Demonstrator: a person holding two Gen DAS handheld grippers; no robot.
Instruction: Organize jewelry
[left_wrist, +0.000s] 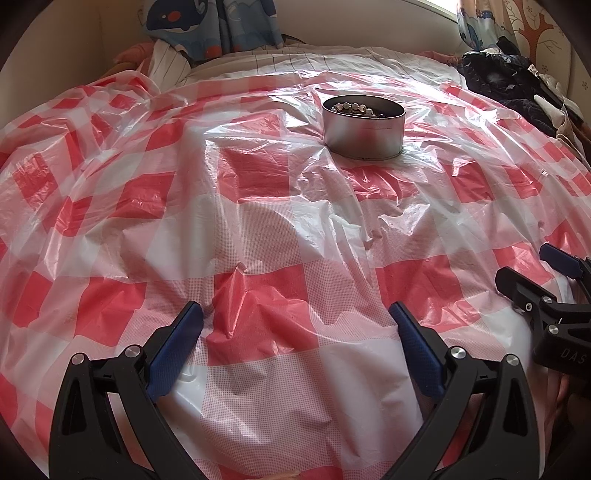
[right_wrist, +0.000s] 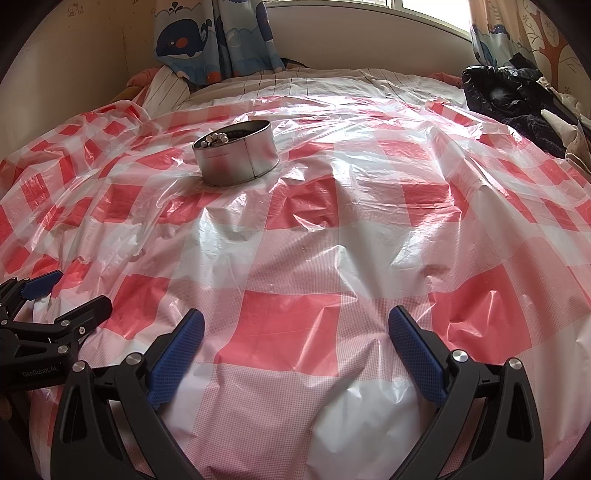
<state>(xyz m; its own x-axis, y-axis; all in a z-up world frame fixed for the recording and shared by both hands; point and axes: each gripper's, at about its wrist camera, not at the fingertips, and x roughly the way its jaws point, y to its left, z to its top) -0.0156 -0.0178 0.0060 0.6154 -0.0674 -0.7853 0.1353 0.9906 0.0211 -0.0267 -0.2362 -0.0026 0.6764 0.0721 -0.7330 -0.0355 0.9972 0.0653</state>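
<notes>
A round silver tin (left_wrist: 364, 129) stands on the red-and-white checked plastic sheet (left_wrist: 258, 229), far ahead of both grippers. A string of pearly beads (left_wrist: 351, 108) lies inside it. The tin also shows in the right wrist view (right_wrist: 238, 155), up and to the left, with the beads (right_wrist: 216, 139) at its rim. My left gripper (left_wrist: 295, 314) is open and empty, low over the sheet. My right gripper (right_wrist: 295, 319) is open and empty too. The right gripper shows at the right edge of the left wrist view (left_wrist: 532, 269), and the left gripper at the left edge of the right wrist view (right_wrist: 70, 291).
The sheet covers a bed and is crinkled. Dark clothes (right_wrist: 517, 99) are piled at the far right. A whale-print curtain (right_wrist: 218, 37) hangs at the back by the wall, with a striped pillow (right_wrist: 166, 92) below it.
</notes>
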